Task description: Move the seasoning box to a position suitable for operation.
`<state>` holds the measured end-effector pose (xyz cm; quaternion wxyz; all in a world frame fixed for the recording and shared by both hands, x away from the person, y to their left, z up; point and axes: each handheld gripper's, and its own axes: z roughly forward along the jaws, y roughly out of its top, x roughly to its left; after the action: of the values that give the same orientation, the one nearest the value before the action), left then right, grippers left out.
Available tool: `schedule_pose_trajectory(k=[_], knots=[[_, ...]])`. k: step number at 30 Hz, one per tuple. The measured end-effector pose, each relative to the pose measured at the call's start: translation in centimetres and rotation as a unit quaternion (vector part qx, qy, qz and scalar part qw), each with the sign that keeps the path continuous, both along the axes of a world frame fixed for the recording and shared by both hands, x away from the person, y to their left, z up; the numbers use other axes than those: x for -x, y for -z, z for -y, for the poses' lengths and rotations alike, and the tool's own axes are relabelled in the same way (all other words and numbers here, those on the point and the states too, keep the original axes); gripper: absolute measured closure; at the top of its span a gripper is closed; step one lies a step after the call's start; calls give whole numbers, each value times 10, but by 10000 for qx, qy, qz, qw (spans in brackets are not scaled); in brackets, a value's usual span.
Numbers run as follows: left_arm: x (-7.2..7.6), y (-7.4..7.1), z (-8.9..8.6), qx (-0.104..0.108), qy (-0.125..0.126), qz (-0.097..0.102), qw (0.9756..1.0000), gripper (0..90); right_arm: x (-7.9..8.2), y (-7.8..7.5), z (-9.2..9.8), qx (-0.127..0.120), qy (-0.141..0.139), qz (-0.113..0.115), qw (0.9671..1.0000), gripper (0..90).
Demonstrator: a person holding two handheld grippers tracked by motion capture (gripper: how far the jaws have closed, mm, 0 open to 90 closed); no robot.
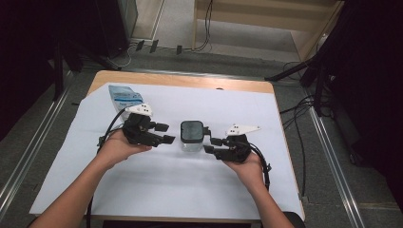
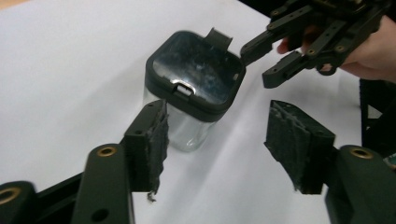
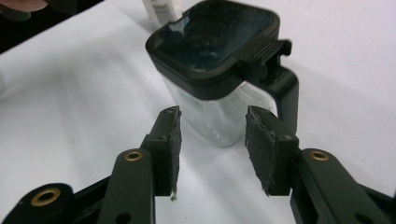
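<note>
Container (image 1: pixel 192 137) is standing upright between my grippers; I am holding left gripper (image 1: pixel 167 133) and right gripper (image 1: pixel 210 145) apart, gripping nothing.

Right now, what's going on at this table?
A person holds a gripper in each hand on either side of a clear jar with a closed black lid, standing on the white-covered table. The left gripper and right gripper are both open, neither gripping the jar. A blue-and-white pouch lies at the far left.
</note>
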<state>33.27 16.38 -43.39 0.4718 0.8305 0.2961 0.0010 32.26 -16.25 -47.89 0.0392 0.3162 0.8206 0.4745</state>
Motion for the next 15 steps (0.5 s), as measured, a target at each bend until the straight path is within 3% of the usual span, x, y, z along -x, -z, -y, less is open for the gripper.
schedule_pose_trajectory(k=[4,7,10,15], knots=[[-10,0,0,-73,59,-73,9999,316,-3,2,-1,17,6,-8,10000,552],[-15,1,-1,103,113,-126,9998,276,-3,1,-1,8,39,46,10000,552],[-18,2,-1,36,220,-20,9998,202,-4,0,-1,-42,85,116,9999,552],[-22,3,3,-41,292,127,9995,204,-5,2,0,77,75,39,9999,552]])
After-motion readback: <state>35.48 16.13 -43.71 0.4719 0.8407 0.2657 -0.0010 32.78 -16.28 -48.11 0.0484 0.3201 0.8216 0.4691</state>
